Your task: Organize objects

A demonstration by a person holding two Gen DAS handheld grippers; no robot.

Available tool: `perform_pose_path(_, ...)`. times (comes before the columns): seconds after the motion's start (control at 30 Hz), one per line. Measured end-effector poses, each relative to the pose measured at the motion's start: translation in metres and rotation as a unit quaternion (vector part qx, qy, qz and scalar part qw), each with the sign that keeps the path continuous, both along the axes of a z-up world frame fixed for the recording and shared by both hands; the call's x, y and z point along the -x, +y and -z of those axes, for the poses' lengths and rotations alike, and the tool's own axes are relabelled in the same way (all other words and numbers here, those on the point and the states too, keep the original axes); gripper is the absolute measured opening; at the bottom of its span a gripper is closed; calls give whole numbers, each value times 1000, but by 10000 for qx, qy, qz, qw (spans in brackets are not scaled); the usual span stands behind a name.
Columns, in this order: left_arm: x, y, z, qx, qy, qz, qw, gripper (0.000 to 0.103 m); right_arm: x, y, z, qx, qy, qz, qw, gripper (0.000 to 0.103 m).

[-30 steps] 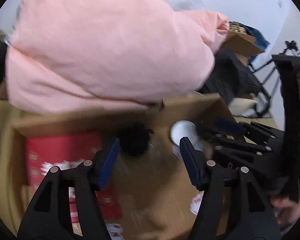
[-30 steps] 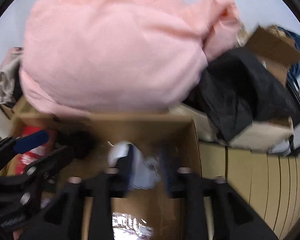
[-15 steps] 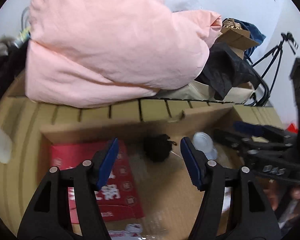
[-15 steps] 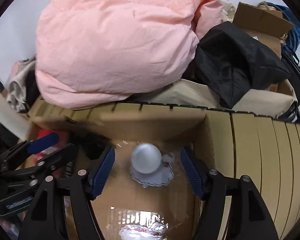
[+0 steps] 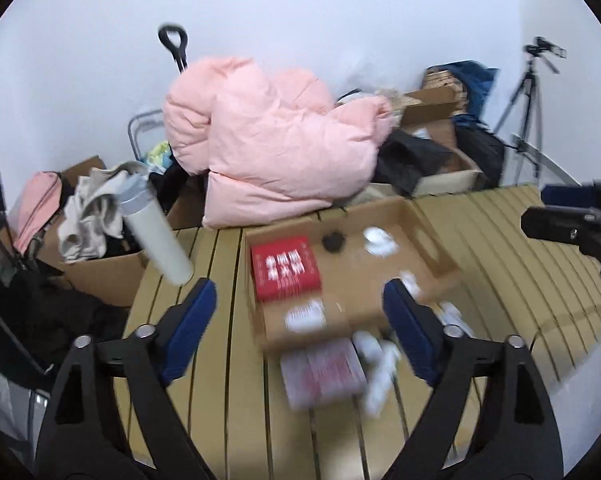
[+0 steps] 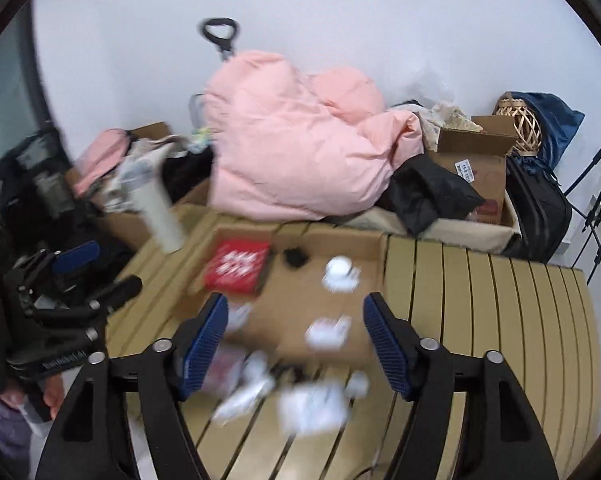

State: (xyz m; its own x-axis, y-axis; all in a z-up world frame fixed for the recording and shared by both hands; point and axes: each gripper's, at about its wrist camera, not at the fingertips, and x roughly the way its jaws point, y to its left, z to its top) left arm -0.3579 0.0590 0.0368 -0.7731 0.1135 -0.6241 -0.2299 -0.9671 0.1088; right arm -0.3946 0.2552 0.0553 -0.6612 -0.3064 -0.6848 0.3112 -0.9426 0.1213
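An open shallow cardboard box [image 5: 432, 240] lies on the slatted tan table. Inside it are a red box [image 5: 284, 266], a small black object [image 5: 333, 242] and a white capped item [image 5: 376, 238]. A blurred red-and-white packet [image 5: 324, 372] and white bits [image 6: 312, 404] lie loose on the table in front of the box. My left gripper [image 5: 298, 292] hangs high above the box's near side, jaws opening, nothing between them. My right gripper [image 6: 296, 304] hovers likewise, jaws opening and empty. The right wrist view shows the same red box [image 6: 238, 266].
A big pink duvet [image 5: 276, 148] is piled behind the table, with a black garment [image 6: 432, 196] and cardboard cartons [image 6: 476, 160] beside it. A tall white tumbler [image 5: 156, 232] leans at the table's left edge. A tripod [image 5: 528, 92] stands far right.
Both grippers have pulled back and up out of the cardboard box, and their jaws stand wider. The whole table and the loose items in front of the box have come into view.
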Motion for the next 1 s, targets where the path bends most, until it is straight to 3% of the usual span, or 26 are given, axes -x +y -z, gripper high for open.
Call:
perform_pose_path(0.07, -59, -8, -16, -218, 155, 320, 9991, 103, -53, 0, -20, -189, 152, -181, 9995, 84)
perform_pose_path(0.2, -149, -21, -25, 79, 224, 601, 9979, 103, -164, 4, -31, -592, 359, -386, 9969, 84)
perform_pose_path(0.3, -203, -46, -20, -146, 204, 501, 9984, 103, -229, 14, -22, -455, 297, -481, 9974, 84)
perform_pose_path(0.43, -252, -67, -1, -513, 171, 389, 9978, 103, -297, 26, 20, -316, 294, -397, 9983, 84)
perform_pose_path(0.53, -252, -71, 7, -689, -19, 279, 9972, 103, -313, 32, 53, -318, 182, 11, 9993, 84)
perform_pose_path(0.7, -227, -69, 21, -547, -112, 87, 9984, 103, -294, 52, 83, 3, -101, 409, 9991, 84)
perform_pose_path(0.93, -150, -52, 102, -653, -900, 262, 9935, 103, -248, 46, 104, 185, -127, 256, 9994, 84)
perform_pose_path(1.0, -119, -46, 130, -738, -1170, 200, 9902, 98, -226, 38, 115, 144, -132, 241, 9995, 84)
